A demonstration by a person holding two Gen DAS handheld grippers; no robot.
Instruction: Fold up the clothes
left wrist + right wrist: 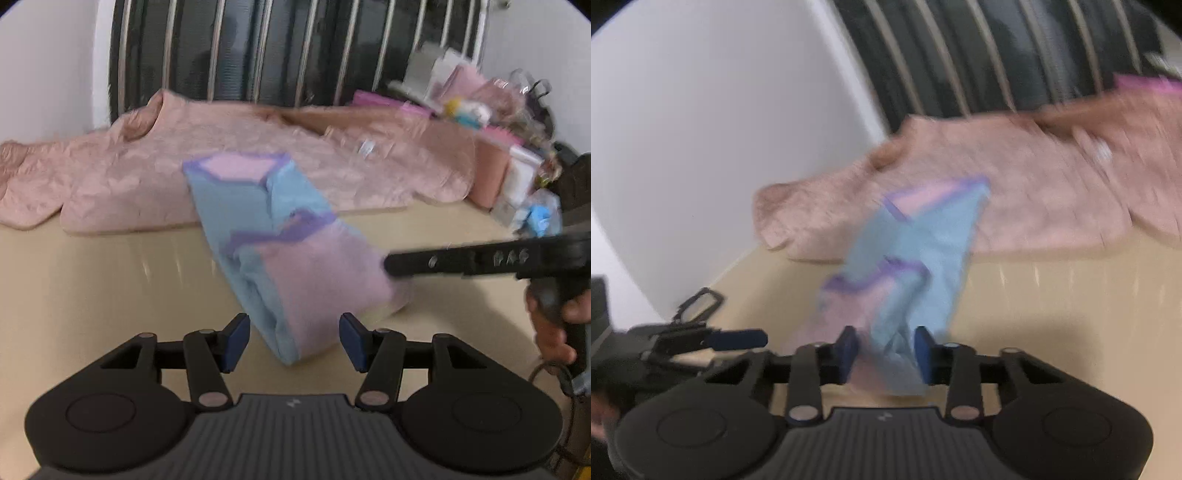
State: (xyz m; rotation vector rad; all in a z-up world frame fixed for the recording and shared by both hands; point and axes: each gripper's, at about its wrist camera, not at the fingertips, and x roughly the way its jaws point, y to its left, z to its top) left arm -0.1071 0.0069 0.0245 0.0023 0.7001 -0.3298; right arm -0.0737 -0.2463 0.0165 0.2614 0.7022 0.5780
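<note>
A light blue and pink garment with purple trim [273, 236] lies stretched over the beige table [92, 288]. My left gripper [293, 338] is open, its blue pads either side of the garment's near end, not closed on it. My right gripper [391, 264] reaches in from the right and meets the garment's pink edge. In the right wrist view the right gripper [886, 349] has its pads pressed on bunched garment cloth [908, 254]. The left gripper [738, 338] shows at the lower left there.
A pink quilted blanket [229, 147] lies across the back of the table, also in the right wrist view [1034, 199]. Bags and boxes [491, 110] pile at the back right. A dark barred window [295, 48] and a white wall [701, 129] stand behind.
</note>
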